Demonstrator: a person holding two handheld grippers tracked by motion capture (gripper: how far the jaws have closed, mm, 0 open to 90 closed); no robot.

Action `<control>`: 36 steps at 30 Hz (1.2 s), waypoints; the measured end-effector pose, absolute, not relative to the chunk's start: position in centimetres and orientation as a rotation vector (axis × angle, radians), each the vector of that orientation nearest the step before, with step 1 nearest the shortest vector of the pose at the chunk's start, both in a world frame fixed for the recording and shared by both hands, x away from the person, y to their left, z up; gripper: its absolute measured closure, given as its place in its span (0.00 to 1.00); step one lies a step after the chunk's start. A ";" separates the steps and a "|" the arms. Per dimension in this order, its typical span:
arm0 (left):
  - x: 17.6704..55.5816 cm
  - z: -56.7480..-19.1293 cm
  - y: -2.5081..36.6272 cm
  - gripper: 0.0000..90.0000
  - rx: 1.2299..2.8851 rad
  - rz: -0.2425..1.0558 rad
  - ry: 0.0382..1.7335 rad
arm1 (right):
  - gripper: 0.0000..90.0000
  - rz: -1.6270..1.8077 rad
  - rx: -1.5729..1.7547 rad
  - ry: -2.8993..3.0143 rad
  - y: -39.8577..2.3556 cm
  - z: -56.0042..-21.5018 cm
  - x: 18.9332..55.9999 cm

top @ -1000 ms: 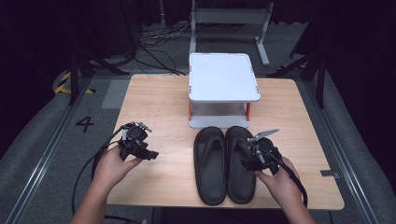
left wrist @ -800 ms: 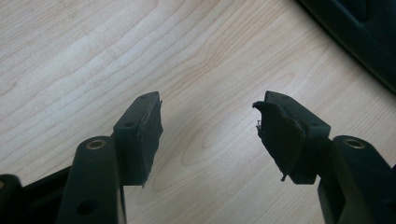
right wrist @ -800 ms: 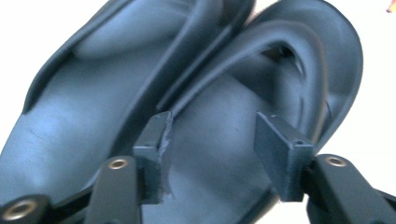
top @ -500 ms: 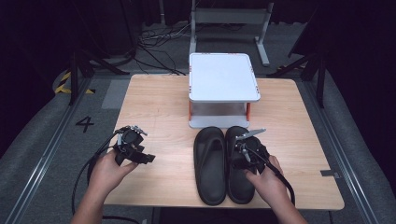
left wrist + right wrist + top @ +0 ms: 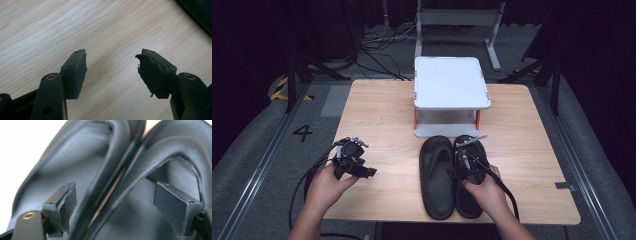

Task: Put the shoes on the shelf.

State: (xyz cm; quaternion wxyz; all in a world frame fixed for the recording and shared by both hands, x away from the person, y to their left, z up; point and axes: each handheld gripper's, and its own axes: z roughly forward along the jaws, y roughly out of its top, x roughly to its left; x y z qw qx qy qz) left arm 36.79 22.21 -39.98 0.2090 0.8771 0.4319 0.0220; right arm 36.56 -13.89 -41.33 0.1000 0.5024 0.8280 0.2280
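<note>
Two black slippers lie side by side on the wooden table (image 5: 377, 110), toes pointing away: the left slipper (image 5: 438, 175) and the right slipper (image 5: 481, 152). My right gripper (image 5: 456, 165) is low over their touching inner rims. In the right gripper view its jaws (image 5: 117, 207) straddle both rims, one pad inside the left slipper (image 5: 75, 165), the other inside the right slipper (image 5: 175, 152). These jaws have just been opening, and the pads stand clear of the rims. My left gripper (image 5: 364, 172) hovers open over bare wood (image 5: 50, 30), nothing between its jaws (image 5: 111, 67).
A white two-level stand (image 5: 451, 82) with orange posts sits just behind the slippers' toes. A metal frame (image 5: 457, 17) and cables lie on the floor beyond the table. A "4" (image 5: 303, 132) marks the floor at the left.
My right gripper has shifted left from over the right slipper to the seam between the two, and its jaws have spread. The left hand has barely moved.
</note>
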 end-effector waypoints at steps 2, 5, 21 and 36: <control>36.8 -40.0 22.2 0.44 2.438 0.060 1.206 | 0.24 0.662 1.498 2.444 -13.7 -41.8 36.7; 36.9 -40.1 22.2 0.44 2.439 0.057 1.207 | 0.27 0.664 1.493 2.453 -13.4 -42.2 36.7; 37.2 -40.5 21.5 0.44 2.456 0.038 1.193 | 0.40 0.756 1.361 2.419 -12.9 -44.0 35.8; 37.3 -40.8 21.7 0.44 2.460 0.034 1.196 | 0.73 0.760 1.412 2.251 -12.6 -44.0 34.8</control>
